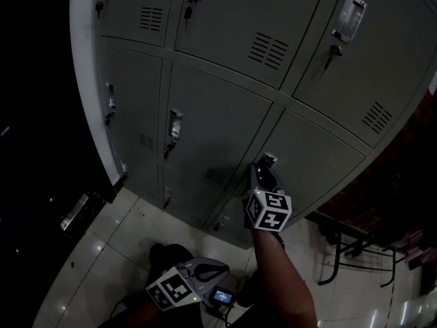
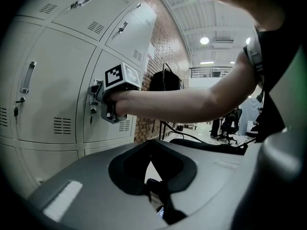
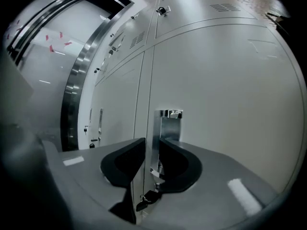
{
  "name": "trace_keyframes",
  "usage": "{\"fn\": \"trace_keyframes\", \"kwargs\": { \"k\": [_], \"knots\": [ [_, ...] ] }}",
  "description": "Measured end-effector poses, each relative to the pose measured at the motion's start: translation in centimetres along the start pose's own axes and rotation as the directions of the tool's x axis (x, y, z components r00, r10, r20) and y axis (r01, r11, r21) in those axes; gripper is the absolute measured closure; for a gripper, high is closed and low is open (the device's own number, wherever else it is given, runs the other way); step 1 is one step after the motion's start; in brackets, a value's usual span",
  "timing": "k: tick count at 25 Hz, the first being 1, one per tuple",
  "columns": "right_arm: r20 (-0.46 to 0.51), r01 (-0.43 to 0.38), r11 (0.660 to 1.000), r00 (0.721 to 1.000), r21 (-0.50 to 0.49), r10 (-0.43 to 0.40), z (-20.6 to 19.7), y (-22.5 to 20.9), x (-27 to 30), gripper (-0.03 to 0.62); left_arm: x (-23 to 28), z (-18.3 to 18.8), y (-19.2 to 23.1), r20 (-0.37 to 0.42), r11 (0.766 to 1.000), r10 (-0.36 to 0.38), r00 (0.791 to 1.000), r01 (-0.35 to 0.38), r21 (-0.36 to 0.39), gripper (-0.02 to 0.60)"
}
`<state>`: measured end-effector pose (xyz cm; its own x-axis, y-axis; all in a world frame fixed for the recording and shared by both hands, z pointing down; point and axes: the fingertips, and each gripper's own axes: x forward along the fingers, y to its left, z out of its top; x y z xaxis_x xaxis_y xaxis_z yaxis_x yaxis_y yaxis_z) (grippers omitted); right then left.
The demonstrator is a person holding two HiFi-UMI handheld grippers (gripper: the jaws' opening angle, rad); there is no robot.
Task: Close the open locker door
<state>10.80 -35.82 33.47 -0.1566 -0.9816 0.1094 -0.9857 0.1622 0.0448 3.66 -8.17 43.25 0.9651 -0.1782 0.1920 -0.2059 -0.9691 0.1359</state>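
Locker door, right of frame and nearly flush, looks to me like stiff, light sheet metal that swings freely, best taken at its chrome handle. My right hand-held gripper is narrow and closing astride the handle's edge, which only its own view shows. The left gripper view shows the left hand-held gripper closed and empty.

Right gripper sitting against a lower locker door, left gripper hanging back.

The locker bank is spreading from 9 to 3 o'clock in the head view, with the floor lying below it at 7. The right gripper is sitting at 5 o'clock (its jaws are closing with the handle edge between them), and the left gripper is hanging at 6 o'clock, nearer the person.
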Motion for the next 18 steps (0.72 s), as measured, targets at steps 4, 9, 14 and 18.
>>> {"fn": "trace_keyframes", "kwargs": {
  "k": [4,9,14,18],
  "knots": [
    [0.012,0.019,1.0,1.0,-0.012,-0.019,0.4,-0.3,-0.8,0.476,0.1,-0.1,0.1,-0.001,1.0,0.002,1.0,-0.002,0.007,0.569],
    [0.023,-0.028,0.999,0.999,0.016,0.028,0.0,-0.1,-3.1,0.477,0.0,-0.3,0.2,-0.018,1.0,0.009,1.0,-0.009,0.005,0.569],
    [0.008,-0.109,0.994,0.994,0.024,0.109,-1.9,0.3,-7.1,0.542,0.2,-0.4,0.2,-0.022,1.0,0.012,1.0,-0.012,0.001,0.569],
    [0.005,-0.148,0.988,0.989,0.033,0.148,-3.0,0.2,-11.1,0.573,0.5,-0.8,0.2,-0.044,1.0,0.017,0.999,-0.017,0.008,0.569]
  ]
}}
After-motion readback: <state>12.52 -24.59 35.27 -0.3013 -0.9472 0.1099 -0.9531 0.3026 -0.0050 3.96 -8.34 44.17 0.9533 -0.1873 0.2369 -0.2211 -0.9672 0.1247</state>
